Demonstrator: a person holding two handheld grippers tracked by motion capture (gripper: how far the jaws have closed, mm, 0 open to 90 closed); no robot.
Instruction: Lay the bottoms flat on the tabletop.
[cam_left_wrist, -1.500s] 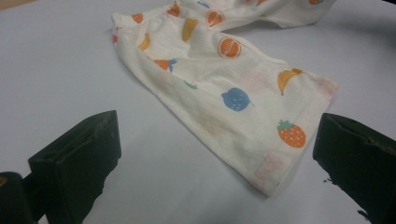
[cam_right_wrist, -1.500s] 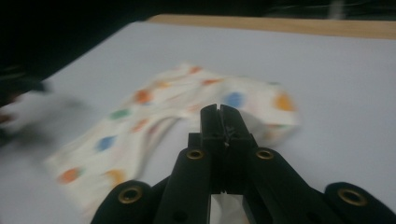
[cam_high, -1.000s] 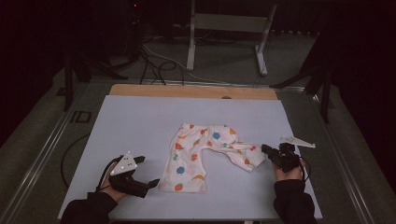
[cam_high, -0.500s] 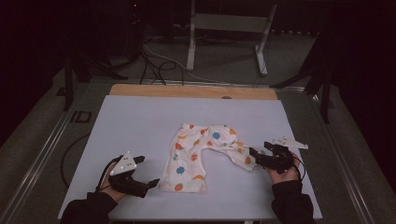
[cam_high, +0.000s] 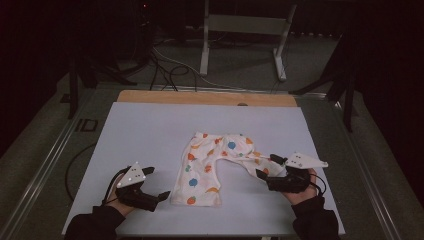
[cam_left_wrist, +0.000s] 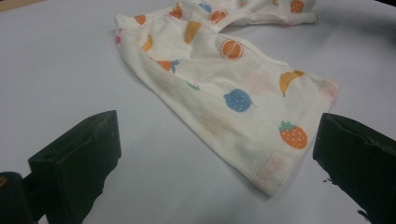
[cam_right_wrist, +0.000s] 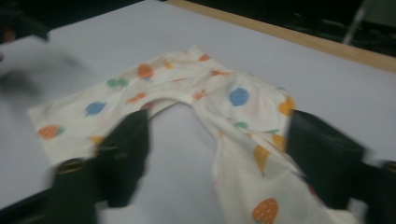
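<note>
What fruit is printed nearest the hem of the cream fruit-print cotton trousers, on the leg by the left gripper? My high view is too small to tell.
Observer: On the cream fruit-print cotton trousers, the left gripper view shows a red strawberry just above that hem.
Operator: Is the black left gripper holding the leg?
Observer: No. The left gripper stands open, and neither jaw touches the cloth.
Operator: Does the cloth look clean?
Observer: Not quite. There is a faint yellowish stain a little way up that leg.

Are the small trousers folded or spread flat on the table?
Spread flat. The trousers lie open on the table, both legs apart and no part folded over.
</note>
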